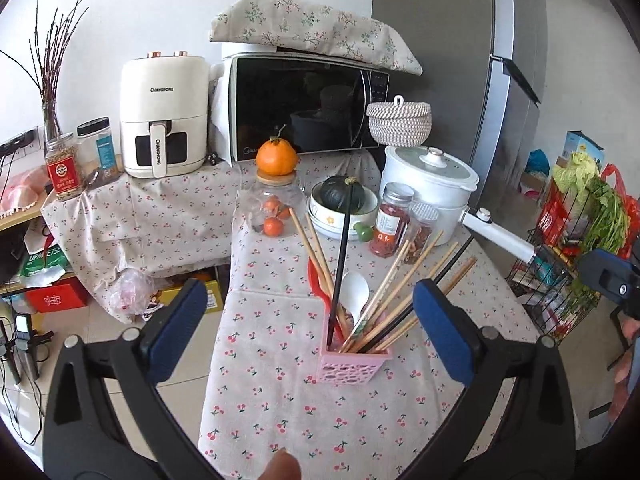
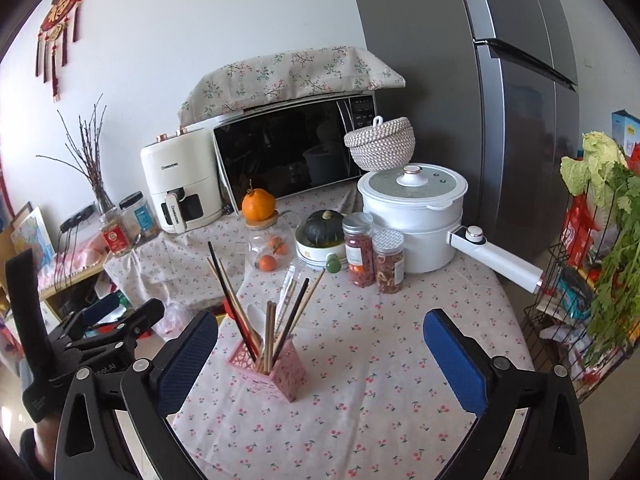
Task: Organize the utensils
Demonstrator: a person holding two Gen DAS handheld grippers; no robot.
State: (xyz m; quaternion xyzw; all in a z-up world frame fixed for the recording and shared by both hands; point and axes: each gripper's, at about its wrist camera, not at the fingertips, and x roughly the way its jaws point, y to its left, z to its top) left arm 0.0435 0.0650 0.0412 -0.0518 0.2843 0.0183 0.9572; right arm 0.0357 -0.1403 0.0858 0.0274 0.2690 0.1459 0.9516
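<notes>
Stood wide open and empty, left gripper (image 1: 310,320) and right gripper (image 2: 320,356), over pink perforated plastic holder (image 1: 354,366) bristling with wooden chopsticks (image 1: 394,302), perhaps bamboo.

Microwave (image 1: 304,108), air fryer (image 1: 164,116), white pot (image 2: 416,216).

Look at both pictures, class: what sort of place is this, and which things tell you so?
Most likely a home kitchen or dining corner. A microwave, an air fryer and a fridge stand by a cloth-covered table that bears a cooking pot and a pink holder of chopsticks.
</notes>
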